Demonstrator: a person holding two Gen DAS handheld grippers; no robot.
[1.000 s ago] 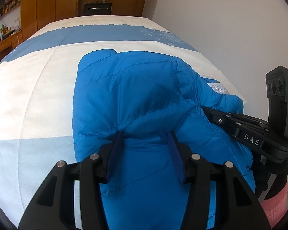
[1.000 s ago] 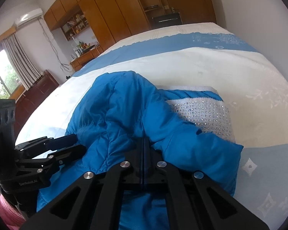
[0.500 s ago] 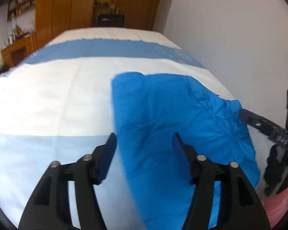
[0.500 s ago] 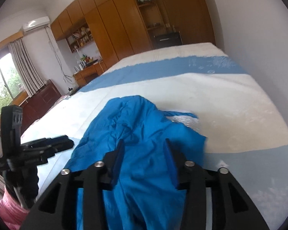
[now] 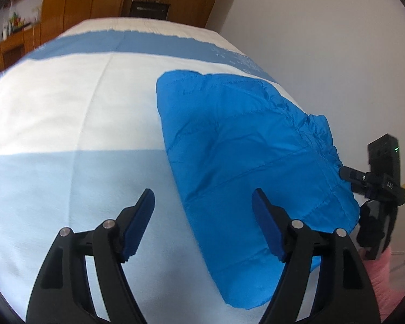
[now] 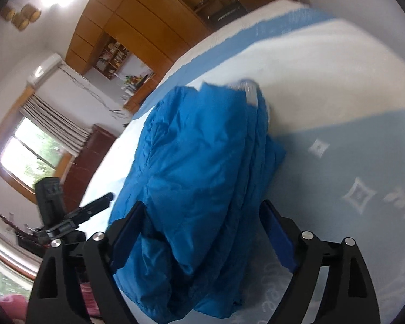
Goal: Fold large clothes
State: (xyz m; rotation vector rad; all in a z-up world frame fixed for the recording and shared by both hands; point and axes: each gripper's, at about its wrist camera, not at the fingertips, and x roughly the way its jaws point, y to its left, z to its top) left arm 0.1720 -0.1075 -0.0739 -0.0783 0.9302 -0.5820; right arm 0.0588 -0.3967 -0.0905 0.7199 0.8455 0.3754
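I hold one hand-held gripper in each hand above the bed [image 5: 67, 113], which has a cover in white and light blue bands. The blue padded jacket [image 5: 245, 145] lies folded on the bed, on the side close to the white wall [image 5: 324, 40].

My left hand-held gripper [image 5: 203, 217] is spread and its jaws are opening. The left blue pad is over the bare bed cover, and the right pad is over the near edge of the jacket. The pads do not press on the cloth.

My right hand-held gripper [image 6: 201, 230] is also spread wide and its jaws are opening. The thick near end of the jacket [image 6: 202, 167] sits between the two fingers, but I see a gap on the right finger, so nothing is pinched. In this view a small white part [image 6: 249, 91] shows at the far end of the jacket. The wooden wardrobe [image 6: 148, 19] and the window [image 6: 29, 151] are behind the bed.
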